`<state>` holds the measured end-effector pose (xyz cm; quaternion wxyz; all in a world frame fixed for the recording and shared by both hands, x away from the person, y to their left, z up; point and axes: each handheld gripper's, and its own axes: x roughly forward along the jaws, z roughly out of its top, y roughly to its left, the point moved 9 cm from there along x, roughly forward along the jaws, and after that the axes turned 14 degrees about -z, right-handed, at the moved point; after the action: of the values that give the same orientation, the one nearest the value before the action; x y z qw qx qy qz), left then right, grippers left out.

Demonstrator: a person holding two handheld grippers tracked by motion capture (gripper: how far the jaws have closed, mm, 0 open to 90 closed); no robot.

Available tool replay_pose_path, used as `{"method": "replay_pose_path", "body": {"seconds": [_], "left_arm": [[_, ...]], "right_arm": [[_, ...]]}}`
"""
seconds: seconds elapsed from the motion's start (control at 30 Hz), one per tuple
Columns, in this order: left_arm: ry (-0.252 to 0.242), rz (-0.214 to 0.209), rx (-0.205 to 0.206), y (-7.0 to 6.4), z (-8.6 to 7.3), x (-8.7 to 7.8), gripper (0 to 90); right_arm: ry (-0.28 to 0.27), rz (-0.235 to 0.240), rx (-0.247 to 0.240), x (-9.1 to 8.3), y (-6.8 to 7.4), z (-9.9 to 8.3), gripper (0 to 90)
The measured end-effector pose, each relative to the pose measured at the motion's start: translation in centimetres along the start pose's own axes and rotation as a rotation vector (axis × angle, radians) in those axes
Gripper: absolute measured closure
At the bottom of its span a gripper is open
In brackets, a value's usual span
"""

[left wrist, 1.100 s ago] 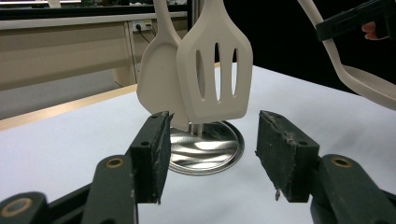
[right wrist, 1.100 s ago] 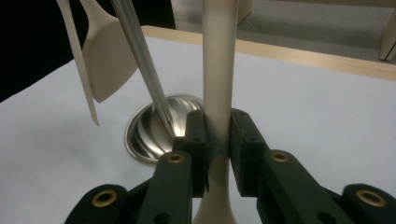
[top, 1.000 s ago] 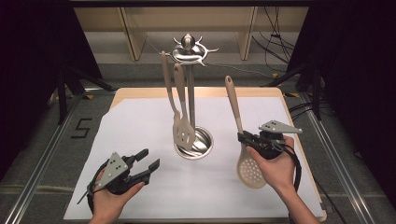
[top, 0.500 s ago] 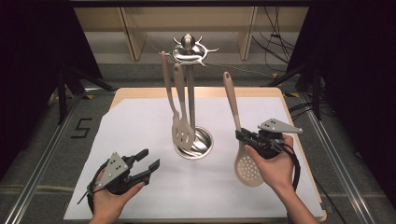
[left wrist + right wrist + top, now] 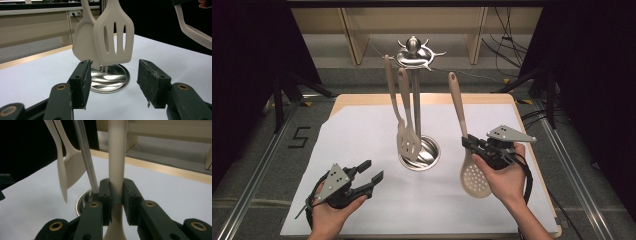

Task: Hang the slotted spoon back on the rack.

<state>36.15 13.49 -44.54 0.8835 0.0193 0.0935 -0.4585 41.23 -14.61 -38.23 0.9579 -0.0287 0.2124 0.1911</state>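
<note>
A steel utensil stand rises from a round base at the table's middle. A beige slotted turner and a beige spatula hang from it. My right gripper is shut on the handle of a beige perforated skimmer, held upright to the right of the stand, above the table. My left gripper is open at the front left, nothing between its jaws, pointing at the stand.
White paper covers a wooden tabletop. Wooden shelving and cables lie beyond the far edge. A metal rail runs along the left side. Dark curtains flank both sides.
The right gripper has carried the skimmer slightly left and up, towards the stand. The left gripper has stayed put and open.
</note>
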Motion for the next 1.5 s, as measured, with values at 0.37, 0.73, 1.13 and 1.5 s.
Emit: {"method": "replay_pose_path", "body": {"seconds": [0.37, 0.73, 1.13, 1.5], "left_arm": [[-0.003, 0.000, -0.002, 0.0, 0.0, 0.0, 43.9], [0.000, -0.003, 0.002, -0.1, 0.0, 0.0, 43.9], [-0.018, -0.015, 0.019, -0.1, 0.2, 0.1, 43.9], [-0.011, -0.013, 0.019, -0.1, 0.2, 0.1, 43.9]], "right_arm": [[-0.031, 0.004, -0.014, -0.3, 0.7, 0.6, 79.0], [-0.065, 0.019, -0.032, -0.8, 1.6, 1.3, 79.0], [-0.083, 0.027, -0.014, -1.2, 2.4, 1.8, 79.0], [-0.082, 0.041, -0.019, -1.6, 2.9, 2.1, 79.0]]}}
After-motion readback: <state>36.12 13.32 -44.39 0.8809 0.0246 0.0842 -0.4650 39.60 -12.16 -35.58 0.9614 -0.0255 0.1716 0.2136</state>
